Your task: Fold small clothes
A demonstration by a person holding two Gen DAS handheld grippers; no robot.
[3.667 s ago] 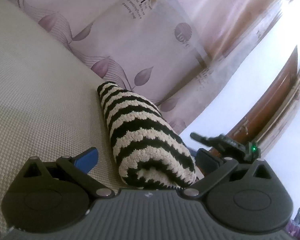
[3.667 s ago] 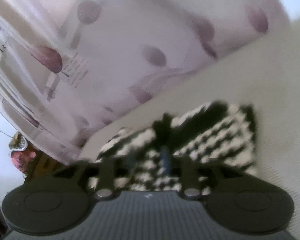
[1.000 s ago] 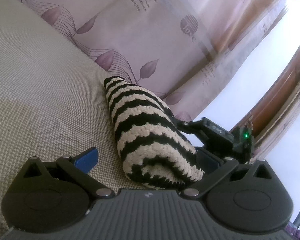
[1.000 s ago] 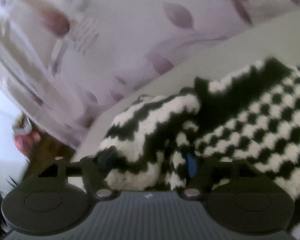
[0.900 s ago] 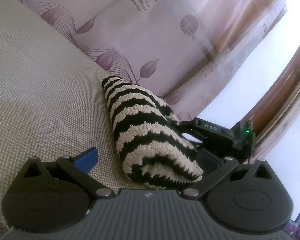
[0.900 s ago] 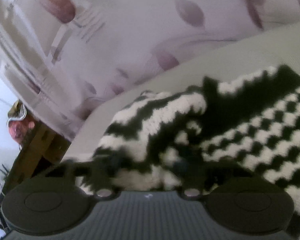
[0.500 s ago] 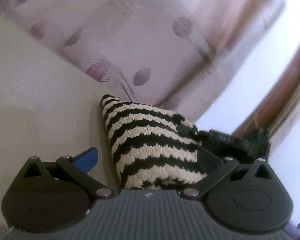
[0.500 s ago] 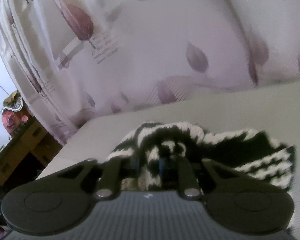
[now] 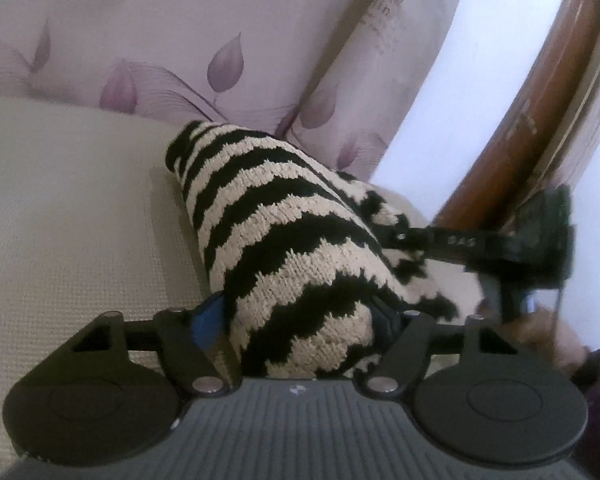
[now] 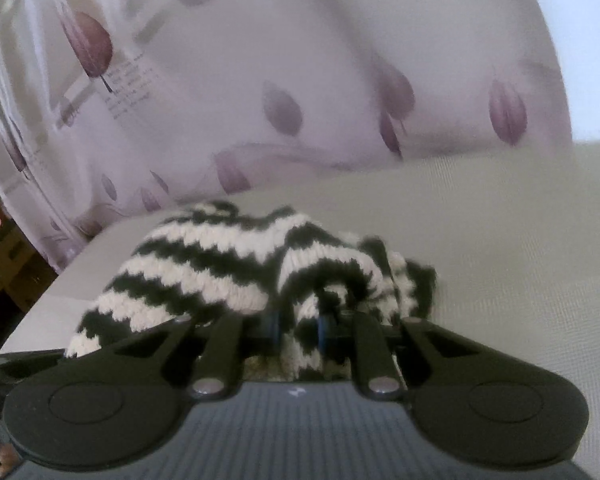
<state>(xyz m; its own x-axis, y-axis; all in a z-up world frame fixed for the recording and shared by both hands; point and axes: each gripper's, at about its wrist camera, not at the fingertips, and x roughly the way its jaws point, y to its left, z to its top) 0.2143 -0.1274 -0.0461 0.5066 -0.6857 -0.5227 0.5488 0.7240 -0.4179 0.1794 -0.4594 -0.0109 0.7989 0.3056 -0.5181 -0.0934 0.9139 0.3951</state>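
— Black-and-cream striped knitted garment (image 9: 284,248), where was it?

— It lay bunched in a thick roll on the beige woven cushion (image 9: 68,216), near the cushion's far edge, just in front of the pale curtain with purple leaves (image 9: 172,40).

— What did the left gripper (image 9: 300,320) do?

— Its two fingers were closed in on the near end of the roll, one on each side. The blue pad (image 9: 208,316) touched the wool on the left.

— And the right gripper (image 10: 296,328)?

— Its fingers were close together and pinched a fold of the same knit (image 10: 236,264). From the left camera it showed as a black tool (image 9: 500,240) reaching into the roll from the right.

— What else was there?

— A brown wooden frame (image 9: 540,100) stood behind, to the right.
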